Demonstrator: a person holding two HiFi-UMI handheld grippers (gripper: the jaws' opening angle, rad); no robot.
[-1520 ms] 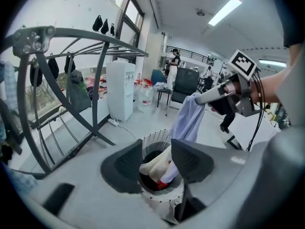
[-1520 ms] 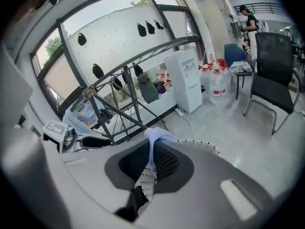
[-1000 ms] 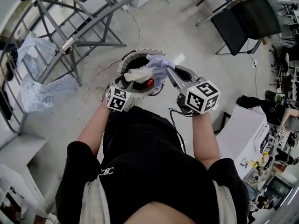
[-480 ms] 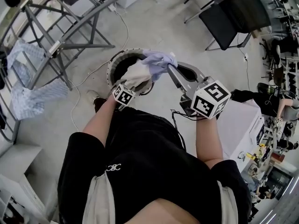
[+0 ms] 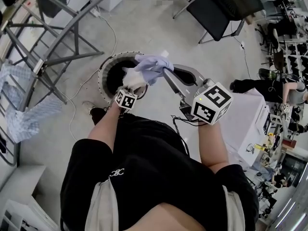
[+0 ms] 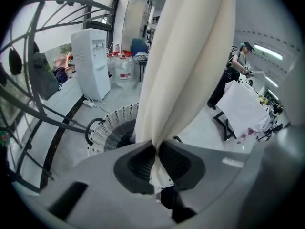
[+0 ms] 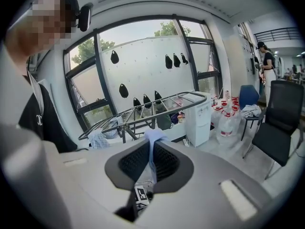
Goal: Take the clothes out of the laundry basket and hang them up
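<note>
Cream cloth (image 6: 183, 56) sits pinched between just-closed fingers (image 6: 180, 162) of the left gripper (image 6: 156, 151).

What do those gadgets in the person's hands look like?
The left gripper and right gripper are pale grey shells with two black ribbed pads. Each carries a white cube printed with black square markers. A thin black cable trails from the right one. The top worn is black with short sleeves.

Both forearms (image 5: 107, 126) extend forward from the torso. The left gripper (image 6: 156, 149) points steeply down. Its jaws have just been closing and pinch a cream cloth (image 6: 181, 56). The right gripper (image 7: 151, 161), apparently held slightly higher, is clamped on a lilac cloth (image 5: 153, 64).
</note>
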